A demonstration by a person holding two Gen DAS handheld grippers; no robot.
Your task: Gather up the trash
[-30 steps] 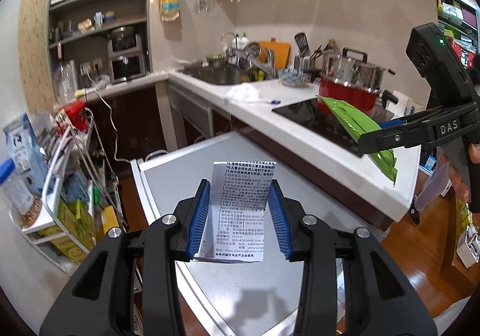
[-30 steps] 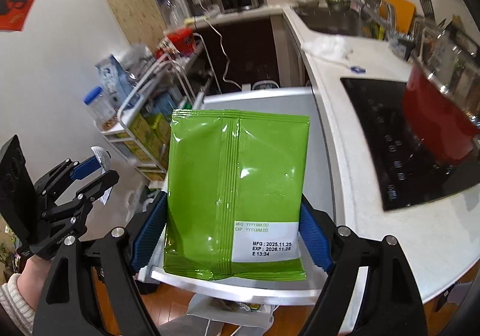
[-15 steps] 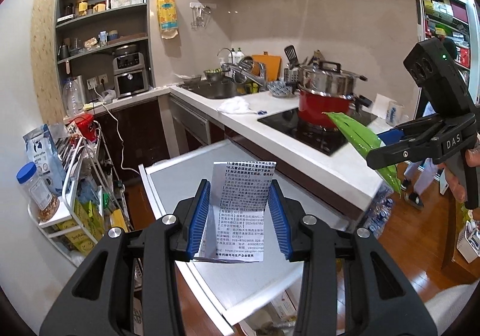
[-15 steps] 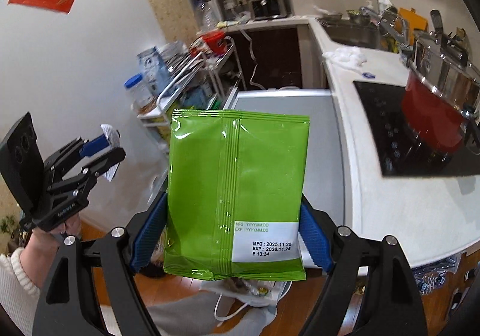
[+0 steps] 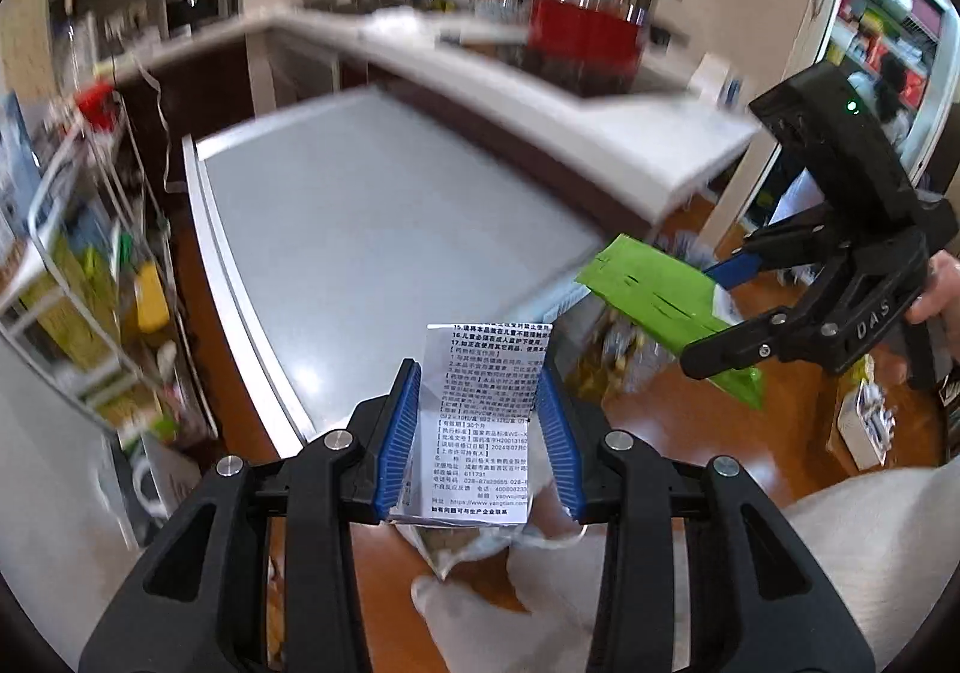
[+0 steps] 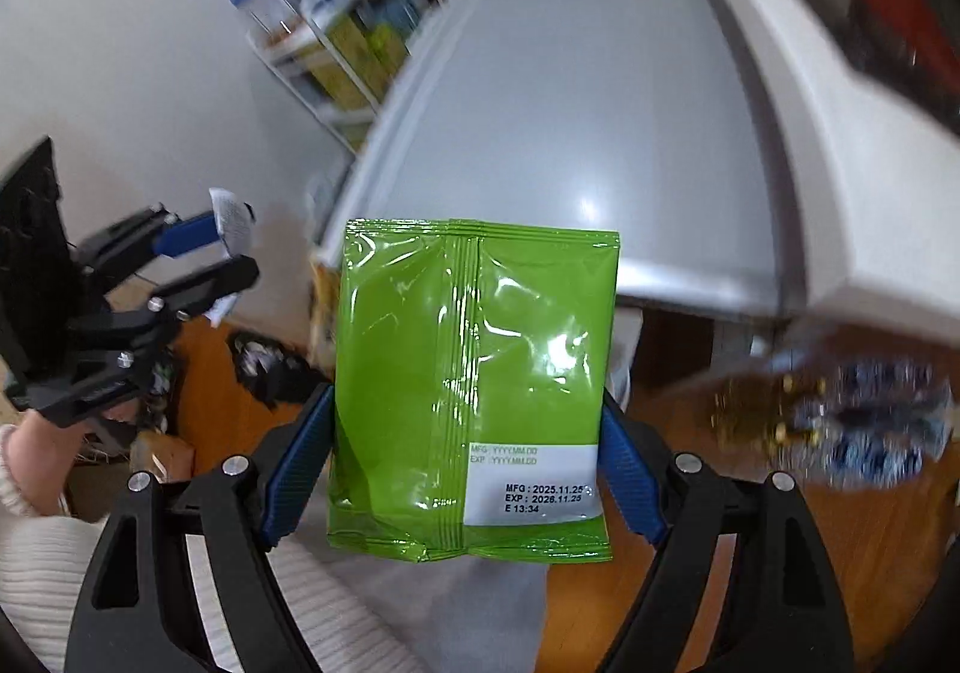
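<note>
My left gripper (image 5: 480,421) is shut on a white printed paper slip (image 5: 486,421), held above the wooden floor near the end of a grey table (image 5: 360,229). My right gripper (image 6: 468,451) is shut on a green snack bag (image 6: 474,373) with a white date label. The right gripper also shows in the left wrist view (image 5: 780,313) at the right, with the green bag (image 5: 660,307) edge-on. The left gripper shows in the right wrist view (image 6: 222,247) at the left, with the slip (image 6: 231,211) between its fingers.
A white kitchen counter (image 5: 540,96) with a red pot (image 5: 582,30) runs behind the grey table. A wire rack with packets (image 5: 78,253) stands at the left. A bag with mixed rubbish (image 5: 612,349) sits on the floor by the table's end. A pack of bottles (image 6: 864,421) lies under the counter.
Both grippers have tilted downward and pulled back from the counter, so the floor and the table's end now fill the lower views. Both still hold their items. The background is motion-blurred.
</note>
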